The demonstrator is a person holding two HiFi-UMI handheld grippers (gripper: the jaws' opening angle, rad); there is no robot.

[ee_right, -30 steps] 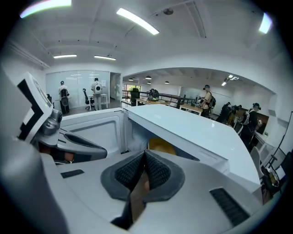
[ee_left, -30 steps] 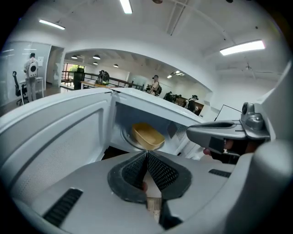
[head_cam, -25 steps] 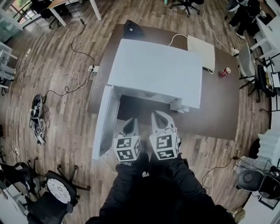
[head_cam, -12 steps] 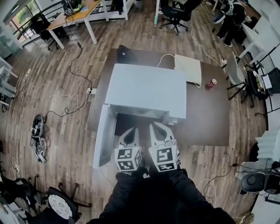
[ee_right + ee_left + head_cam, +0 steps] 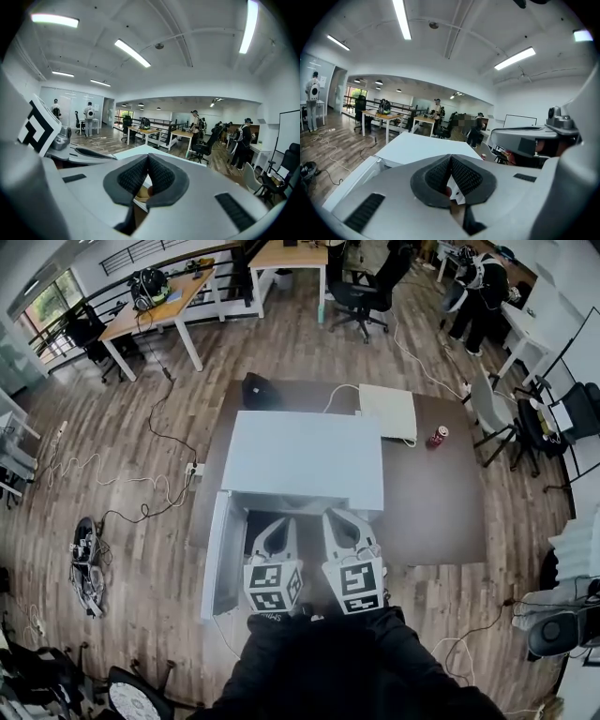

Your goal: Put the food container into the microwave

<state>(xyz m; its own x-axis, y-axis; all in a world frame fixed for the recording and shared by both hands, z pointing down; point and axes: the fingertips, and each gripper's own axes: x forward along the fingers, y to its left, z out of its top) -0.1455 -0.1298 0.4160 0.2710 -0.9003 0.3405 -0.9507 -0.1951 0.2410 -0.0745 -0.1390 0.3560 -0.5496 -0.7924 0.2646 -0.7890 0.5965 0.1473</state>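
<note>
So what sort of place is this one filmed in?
Probably an open-plan office or lab: desks with swivel chairs, cables trailing over the wooden floor, and ceiling strip lights. The microwave stands on a brown table.

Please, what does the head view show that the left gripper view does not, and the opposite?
Only the head view: the person's dark sleeves and the marker cube on the left gripper. Only the left gripper view: the ceiling lights and that gripper's jaws, closed together. Both: the white microwave, the red can and the right gripper.
</note>
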